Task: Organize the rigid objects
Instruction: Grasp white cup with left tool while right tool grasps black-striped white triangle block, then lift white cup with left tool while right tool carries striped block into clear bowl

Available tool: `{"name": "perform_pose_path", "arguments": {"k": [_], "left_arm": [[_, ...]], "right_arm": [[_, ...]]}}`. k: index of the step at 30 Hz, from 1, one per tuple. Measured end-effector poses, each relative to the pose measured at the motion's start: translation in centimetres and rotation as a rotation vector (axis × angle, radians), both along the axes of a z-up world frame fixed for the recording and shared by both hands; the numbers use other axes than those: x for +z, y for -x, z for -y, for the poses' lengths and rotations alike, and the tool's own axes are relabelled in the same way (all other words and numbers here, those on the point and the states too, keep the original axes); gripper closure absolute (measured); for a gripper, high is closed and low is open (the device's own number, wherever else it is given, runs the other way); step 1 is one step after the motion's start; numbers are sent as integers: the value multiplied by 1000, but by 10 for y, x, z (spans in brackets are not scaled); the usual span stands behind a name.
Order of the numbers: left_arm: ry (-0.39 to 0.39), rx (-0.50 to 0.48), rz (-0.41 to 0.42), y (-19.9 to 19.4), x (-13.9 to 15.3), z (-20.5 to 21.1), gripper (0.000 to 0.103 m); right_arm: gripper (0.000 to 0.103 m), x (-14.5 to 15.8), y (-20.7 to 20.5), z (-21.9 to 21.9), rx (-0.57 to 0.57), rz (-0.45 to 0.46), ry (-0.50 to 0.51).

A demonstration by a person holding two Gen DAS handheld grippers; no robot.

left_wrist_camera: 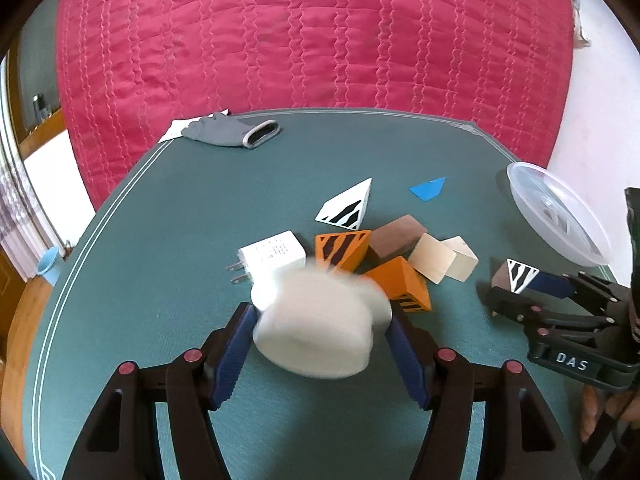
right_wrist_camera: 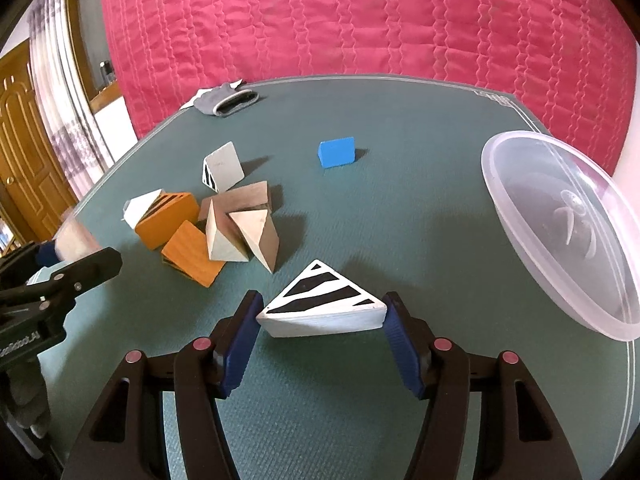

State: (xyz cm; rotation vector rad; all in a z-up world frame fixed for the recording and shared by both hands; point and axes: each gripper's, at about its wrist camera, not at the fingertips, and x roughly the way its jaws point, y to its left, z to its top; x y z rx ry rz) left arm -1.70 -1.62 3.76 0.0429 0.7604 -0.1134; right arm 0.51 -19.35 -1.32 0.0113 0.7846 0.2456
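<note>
White charger (left_wrist_camera: 272, 257) behind blurred roll (left_wrist_camera: 320, 320), left view only

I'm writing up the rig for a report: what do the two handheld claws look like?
Both match: the left claw and right claw have black angular linkage frames, blue ribbed pads and red round pivot pins. White lettering "DAS" marks the right claw's body in the left wrist view.

Black hand-held gripper (left_wrist_camera: 322, 320), blue pads (left_wrist_camera: 236, 354) (ribbed), red rivets
</note>
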Motion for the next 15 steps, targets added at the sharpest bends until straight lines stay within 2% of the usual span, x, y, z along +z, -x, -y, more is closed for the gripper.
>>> {"name": "perform_pose_path", "arguments": {"k": [3,7,11,15], "left_arm": [[-10,-2,7,1,1,2,37],[-12,-7,13,3,2,4,37],[-12,-9,4,4,-1,4,37],[-10,-8,-16,4,-8,1,37]], "right_arm": [[34,-1,1,-2,14,-3,7],[34,-2,2,-5,13,-3,22],[42,-2,2,-5,-4,2,35],[43,-1,3,-4,-7,3,27]]}}
